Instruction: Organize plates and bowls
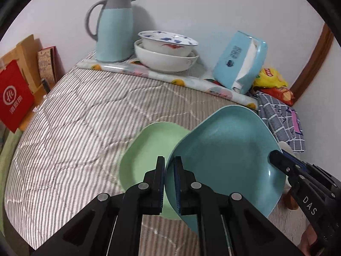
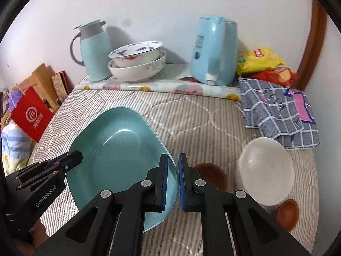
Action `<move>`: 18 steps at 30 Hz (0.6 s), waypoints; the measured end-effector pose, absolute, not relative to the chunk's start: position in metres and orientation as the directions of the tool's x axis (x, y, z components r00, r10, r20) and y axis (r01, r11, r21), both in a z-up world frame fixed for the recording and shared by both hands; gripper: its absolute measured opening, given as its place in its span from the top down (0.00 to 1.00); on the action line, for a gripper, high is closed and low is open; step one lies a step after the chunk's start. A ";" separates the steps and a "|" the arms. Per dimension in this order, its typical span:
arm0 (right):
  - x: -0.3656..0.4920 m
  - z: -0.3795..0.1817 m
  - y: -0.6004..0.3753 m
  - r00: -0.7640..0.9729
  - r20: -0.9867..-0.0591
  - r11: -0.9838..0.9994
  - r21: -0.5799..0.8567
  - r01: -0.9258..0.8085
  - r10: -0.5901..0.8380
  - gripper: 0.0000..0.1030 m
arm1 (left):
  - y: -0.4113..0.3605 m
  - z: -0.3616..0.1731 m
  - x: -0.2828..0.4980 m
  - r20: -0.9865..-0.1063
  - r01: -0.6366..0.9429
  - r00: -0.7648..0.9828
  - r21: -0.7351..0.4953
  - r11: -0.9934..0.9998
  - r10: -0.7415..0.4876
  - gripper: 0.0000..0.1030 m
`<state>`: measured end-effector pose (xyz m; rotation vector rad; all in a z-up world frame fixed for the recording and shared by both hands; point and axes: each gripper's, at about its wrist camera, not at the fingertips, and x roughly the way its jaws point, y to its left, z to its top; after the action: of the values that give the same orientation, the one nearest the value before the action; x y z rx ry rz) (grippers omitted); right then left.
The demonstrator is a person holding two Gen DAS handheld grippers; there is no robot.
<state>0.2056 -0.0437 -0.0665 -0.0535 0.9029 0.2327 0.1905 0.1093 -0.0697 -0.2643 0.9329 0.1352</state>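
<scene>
A teal squarish plate [image 1: 230,155] is held tilted above the striped bedcover, gripped on opposite rims. My left gripper [image 1: 169,181] is shut on its left rim. My right gripper [image 2: 173,177] is shut on its right rim [image 2: 172,183]; the plate fills the left of the right wrist view [image 2: 119,155]. A light green plate [image 1: 149,149] lies on the cover just beneath and left of the teal one. A white bowl [image 2: 266,170] sits upturned at the right with brown dishes [image 2: 287,213] by it. Two stacked bowls [image 1: 166,51] stand at the back.
A teal thermos jug [image 1: 113,27] and a blue tissue pack [image 1: 240,61] stand on a fruit-print cloth by the wall. A checked towel [image 2: 279,113] and snack bags [image 2: 260,61] lie at the right. A red bag [image 1: 12,98] stands at the left.
</scene>
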 end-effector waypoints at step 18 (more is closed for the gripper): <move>0.241 -0.101 -0.001 0.528 -0.821 0.946 0.048 -0.319 0.220 0.91 | 0.145 -0.097 0.202 -0.842 -0.328 0.538 -0.170 0.929 0.036 0.91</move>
<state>0.2406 -0.0013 -0.1009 -0.1129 0.9628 0.3229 0.2023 0.1453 -0.0969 -0.3268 0.9828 0.2208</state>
